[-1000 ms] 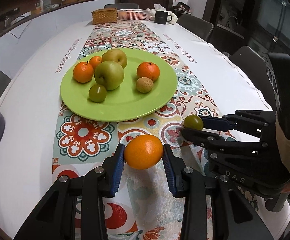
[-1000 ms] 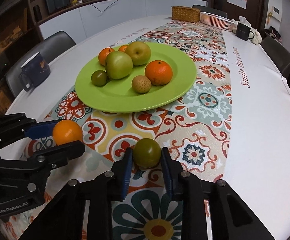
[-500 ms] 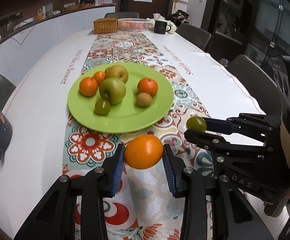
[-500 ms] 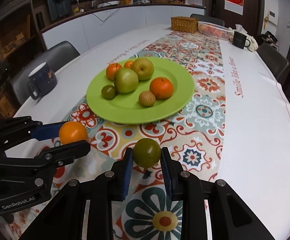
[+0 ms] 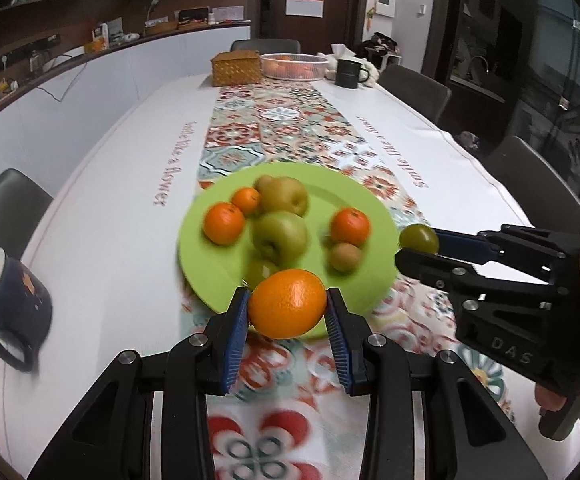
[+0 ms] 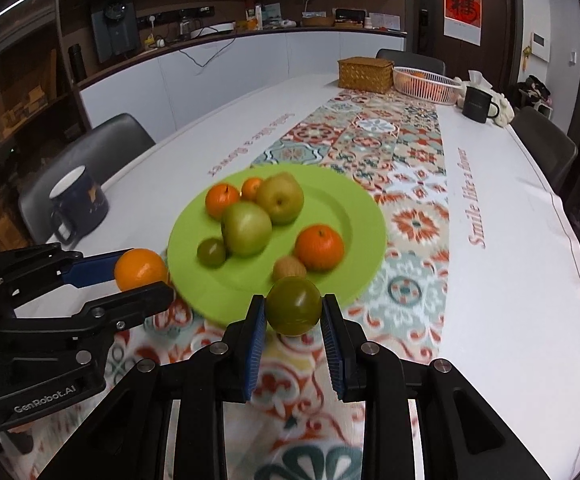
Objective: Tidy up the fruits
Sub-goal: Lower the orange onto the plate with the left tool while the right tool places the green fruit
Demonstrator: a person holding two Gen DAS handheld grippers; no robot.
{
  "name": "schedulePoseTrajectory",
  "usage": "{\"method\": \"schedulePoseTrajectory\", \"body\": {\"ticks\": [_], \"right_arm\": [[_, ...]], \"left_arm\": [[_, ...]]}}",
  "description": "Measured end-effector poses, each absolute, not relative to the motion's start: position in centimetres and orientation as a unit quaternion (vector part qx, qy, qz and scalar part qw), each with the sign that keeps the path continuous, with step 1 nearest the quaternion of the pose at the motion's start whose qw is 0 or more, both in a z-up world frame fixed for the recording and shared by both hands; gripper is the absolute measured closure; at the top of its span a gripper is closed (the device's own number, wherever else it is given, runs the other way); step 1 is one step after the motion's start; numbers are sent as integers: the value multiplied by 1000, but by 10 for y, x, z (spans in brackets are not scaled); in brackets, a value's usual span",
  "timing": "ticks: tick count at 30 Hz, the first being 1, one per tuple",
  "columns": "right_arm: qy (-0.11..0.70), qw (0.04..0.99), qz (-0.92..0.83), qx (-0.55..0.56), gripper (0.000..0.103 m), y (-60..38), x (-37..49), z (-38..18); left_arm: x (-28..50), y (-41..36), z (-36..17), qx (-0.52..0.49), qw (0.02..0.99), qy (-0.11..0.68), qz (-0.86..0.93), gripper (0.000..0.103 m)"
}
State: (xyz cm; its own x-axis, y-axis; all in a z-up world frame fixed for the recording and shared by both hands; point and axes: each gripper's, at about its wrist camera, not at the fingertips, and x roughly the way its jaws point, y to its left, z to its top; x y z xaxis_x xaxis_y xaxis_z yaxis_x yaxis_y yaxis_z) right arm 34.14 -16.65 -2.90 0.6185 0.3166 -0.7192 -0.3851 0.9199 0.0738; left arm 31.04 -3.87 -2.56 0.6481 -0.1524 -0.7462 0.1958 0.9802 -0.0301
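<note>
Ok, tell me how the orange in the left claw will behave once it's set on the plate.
The orange looks round and smooth, so it will probably roll once released. The green plate seems shallow, so its rim may barely stop it. It looks firm; the left claw leaves no visible dent.

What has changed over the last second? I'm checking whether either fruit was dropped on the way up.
Both hand-held grippers rose: the left hand-held gripper lifted the orange and the right hand-held gripper lifted the green fruit up off the cloth, toward the green plate. Nothing was let go. The six fruits on the plate stayed put.
</note>
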Motion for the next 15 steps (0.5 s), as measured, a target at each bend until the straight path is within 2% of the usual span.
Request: {"method": "schedulePoseTrajectory", "body": {"ticks": [15], "right_arm": [[393,899,189,-44,74,-136,402,-36]], "left_arm": [[374,-10,-46,39,898,426,-99,66]]}}
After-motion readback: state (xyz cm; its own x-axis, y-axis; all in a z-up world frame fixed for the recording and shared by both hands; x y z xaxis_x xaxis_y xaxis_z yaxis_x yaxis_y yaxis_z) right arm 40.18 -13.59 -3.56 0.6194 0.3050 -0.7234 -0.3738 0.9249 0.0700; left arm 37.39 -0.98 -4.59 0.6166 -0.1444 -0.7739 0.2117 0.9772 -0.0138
